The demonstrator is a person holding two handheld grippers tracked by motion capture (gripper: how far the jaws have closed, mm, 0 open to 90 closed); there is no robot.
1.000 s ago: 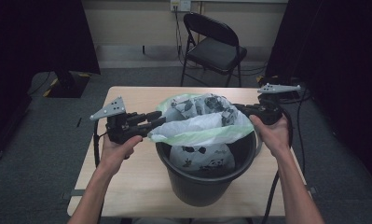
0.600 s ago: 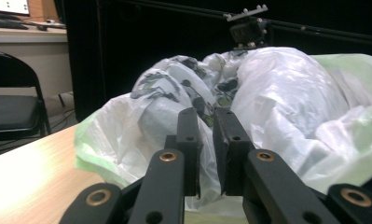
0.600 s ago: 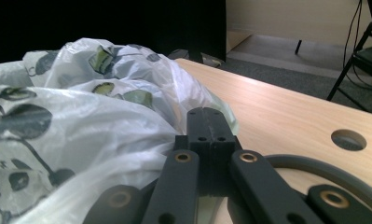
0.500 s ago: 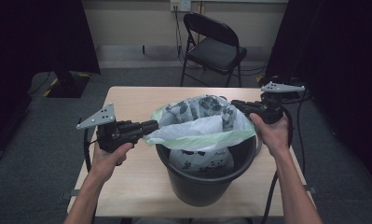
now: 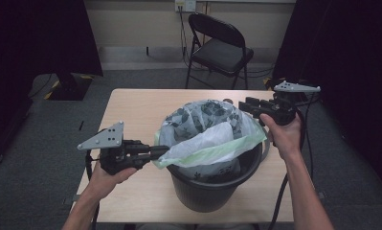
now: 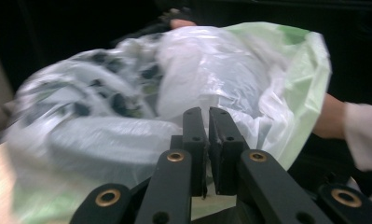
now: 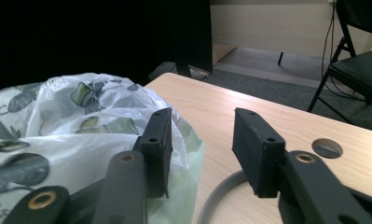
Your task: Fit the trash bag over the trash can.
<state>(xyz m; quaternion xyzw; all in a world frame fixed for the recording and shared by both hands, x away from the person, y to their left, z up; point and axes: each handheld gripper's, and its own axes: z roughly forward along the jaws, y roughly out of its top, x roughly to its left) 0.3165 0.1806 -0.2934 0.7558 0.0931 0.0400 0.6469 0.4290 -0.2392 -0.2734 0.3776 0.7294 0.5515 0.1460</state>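
Over bucket [image 5: 212, 191]: white leaf-print bag [image 5: 203, 132], green-edged, stretched.

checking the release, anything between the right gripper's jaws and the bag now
No. In the right gripper view the right gripper stands open, bare table showing through; the bag lies beside one jaw.

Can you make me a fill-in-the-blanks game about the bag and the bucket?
1. The left gripper is shut on the bag's ____ green edge.
2. The bucket stands on a wooden ____.
3. The right gripper's jaws are ____, with no bag between them.
4. Behind the table stands a folding ____.

Missing words: light; table; open; chair
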